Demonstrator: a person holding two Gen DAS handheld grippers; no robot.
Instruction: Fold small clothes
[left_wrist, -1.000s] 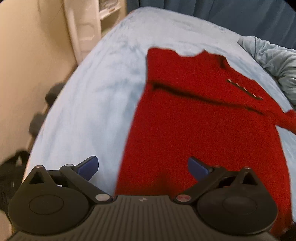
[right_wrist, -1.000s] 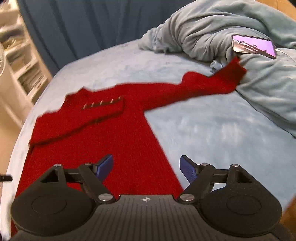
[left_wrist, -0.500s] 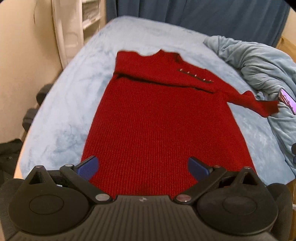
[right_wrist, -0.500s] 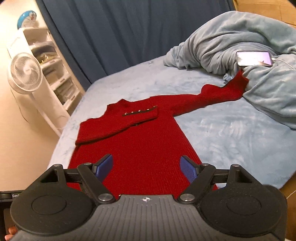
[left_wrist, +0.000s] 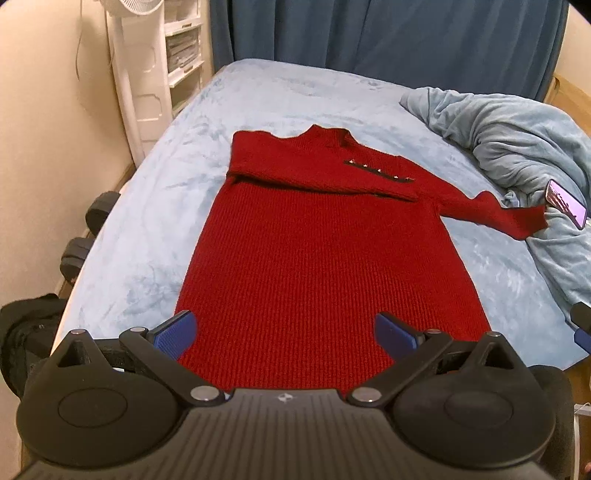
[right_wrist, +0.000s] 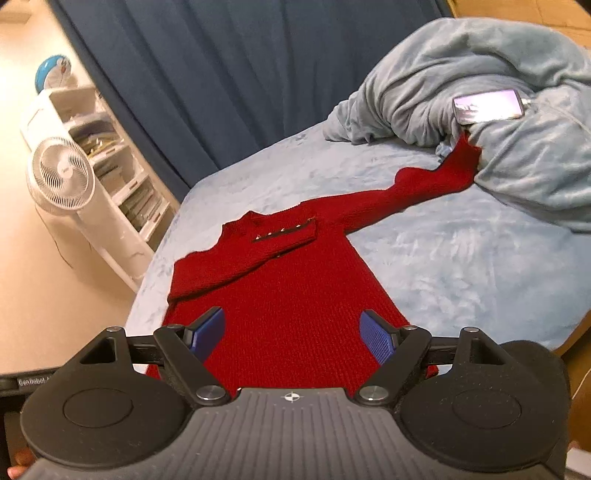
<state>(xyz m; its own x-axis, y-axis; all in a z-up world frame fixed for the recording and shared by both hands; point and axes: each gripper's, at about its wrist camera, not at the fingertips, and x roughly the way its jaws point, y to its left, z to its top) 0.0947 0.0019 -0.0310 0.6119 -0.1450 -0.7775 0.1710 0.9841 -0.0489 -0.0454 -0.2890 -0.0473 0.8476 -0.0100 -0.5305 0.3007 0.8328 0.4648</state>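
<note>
Left wrist view: red knit dress (left_wrist: 325, 258) lies flat on the bed (left_wrist: 155, 221), beyond and below the left gripper (left_wrist: 284, 332), fingers spread, empty. Right gripper (right_wrist: 293, 332) likewise released, above the hem.

A bed (left_wrist: 303, 99) covered in a pale blue fleecy sheet was seen. A red knit garment (left_wrist: 325, 266) was laid flat along its middle, one sleeve folded across the chest and the other stretched out sideways. A crumpled grey-blue blanket (right_wrist: 517, 122) was heaped on the sheet beside it, the outstretched cuff touching it. A lit phone (right_wrist: 487, 106) was rested on the blanket.
</note>
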